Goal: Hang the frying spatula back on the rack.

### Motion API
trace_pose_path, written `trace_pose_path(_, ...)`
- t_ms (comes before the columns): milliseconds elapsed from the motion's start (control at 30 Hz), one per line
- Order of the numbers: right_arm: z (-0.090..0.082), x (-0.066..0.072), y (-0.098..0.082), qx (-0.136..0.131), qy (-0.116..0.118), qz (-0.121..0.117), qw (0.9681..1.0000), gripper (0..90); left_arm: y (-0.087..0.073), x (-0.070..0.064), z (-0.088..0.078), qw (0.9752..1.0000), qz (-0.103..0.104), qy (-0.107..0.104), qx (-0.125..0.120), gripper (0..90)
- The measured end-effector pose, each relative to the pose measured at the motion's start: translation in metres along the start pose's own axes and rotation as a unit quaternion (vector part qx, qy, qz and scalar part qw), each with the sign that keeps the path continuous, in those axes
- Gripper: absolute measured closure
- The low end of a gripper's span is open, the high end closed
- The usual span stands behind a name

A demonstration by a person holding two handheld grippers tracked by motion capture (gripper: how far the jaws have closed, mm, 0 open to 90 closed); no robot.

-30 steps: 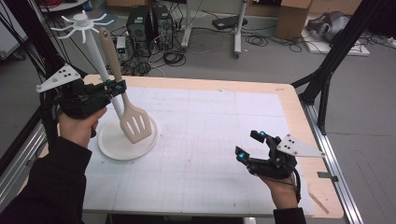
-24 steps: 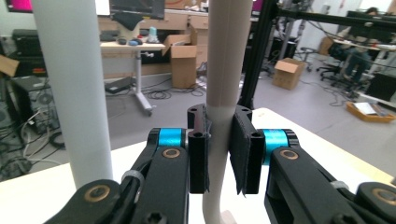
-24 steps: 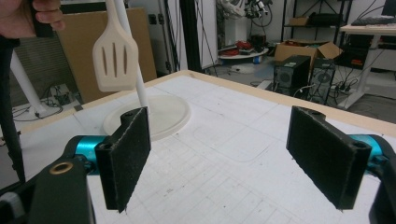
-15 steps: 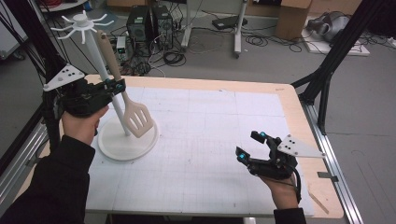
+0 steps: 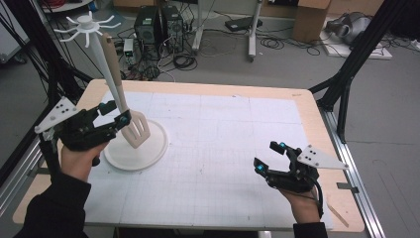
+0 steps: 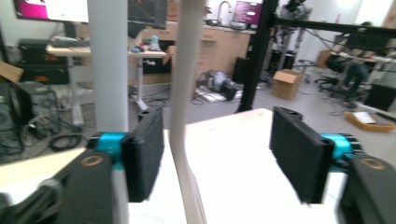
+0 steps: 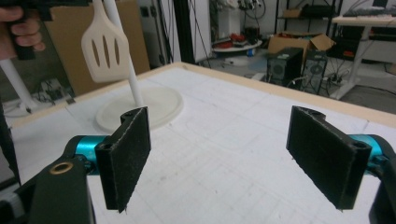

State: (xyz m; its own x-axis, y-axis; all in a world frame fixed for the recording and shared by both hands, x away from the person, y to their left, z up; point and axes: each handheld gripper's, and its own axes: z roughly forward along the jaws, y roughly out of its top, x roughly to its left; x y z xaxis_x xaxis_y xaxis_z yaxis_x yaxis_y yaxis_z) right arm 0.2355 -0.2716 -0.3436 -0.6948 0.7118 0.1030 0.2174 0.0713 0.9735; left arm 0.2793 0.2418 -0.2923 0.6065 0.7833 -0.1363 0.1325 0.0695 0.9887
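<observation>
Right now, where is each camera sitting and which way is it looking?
High view: above the person's side of the table, looking forward and down; both forearms, left gripper and right gripper show.
Left gripper view: on the left gripper, looking along its jaws, which have just been opening, with the spatula handle between them.
Right gripper view: on the right gripper, looking past its open jaws across the table at the rack; the other hand shows.
Shared: all three show the spatula.

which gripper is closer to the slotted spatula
Left. The left gripper has its jaws either side of the spatula handle, just opened. The right gripper hovers far across the table, jaws open.
</observation>
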Motion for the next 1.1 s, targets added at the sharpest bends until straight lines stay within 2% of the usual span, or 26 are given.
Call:
trace_pose_path(67, -0.003, -0.001, -0.003, 0.015, -0.013, -0.007, 0.9998, 20.6, -0.012, 0.001, -0.006, 0.9999, -0.005, -0.008, 0.005, 26.9)
trace_pose_path(133, -0.007, -0.003, -0.007, 0.035, -0.036, -0.018, 0.9986, 20.4, -0.024, 0.002, -0.012, 0.9999, -0.003, -0.016, 0.004, 22.4)
trace_pose_path(233, -0.012, -0.006, -0.015, 0.067, -0.083, -0.031, 0.9938, 20.4, -0.041, 0.002, -0.021, 0.9997, 0.010, -0.023, -0.003, 16.8)
trace_pose_path(333, -0.016, -0.010, -0.022, 0.077, -0.105, -0.029, 0.9910, 20.5, -0.058, 0.001, -0.028, 0.9996, 0.016, -0.025, -0.003, 16.7)
trace_pose_path(533, -0.024, -0.014, -0.029, 0.066, -0.114, -0.021, 0.9911, 20.4, -0.087, -0.007, -0.034, 0.9980, 0.026, -0.053, 0.023, 17.5)
trace_pose_path(667, -0.031, -0.014, -0.031, 0.054, -0.123, -0.023, 0.9907, 20.4, -0.096, -0.011, -0.034, 0.9972, 0.029, -0.064, 0.025, 17.4)
trace_pose_path(800, -0.034, -0.015, -0.033, 0.054, -0.138, -0.028, 0.9886, 20.0, -0.099, -0.016, -0.029, 0.9959, 0.022, -0.082, 0.031, 17.5)
trace_pose_path(867, -0.035, -0.015, -0.034, 0.050, -0.138, -0.024, 0.9889, 20.0, -0.099, -0.017, -0.028, 0.9959, 0.022, -0.083, 0.030, 17.5)
trace_pose_path(900, -0.035, -0.016, -0.036, 0.047, -0.134, -0.014, 0.9897, 20.0, -0.100, -0.020, -0.027, 0.9956, 0.025, -0.085, 0.031, 17.5)
trace_pose_path(1100, -0.036, -0.015, -0.035, 0.043, -0.141, -0.019, 0.9889, 20.0, -0.101, -0.020, -0.029, 0.9963, 0.024, -0.078, 0.029, 17.9)
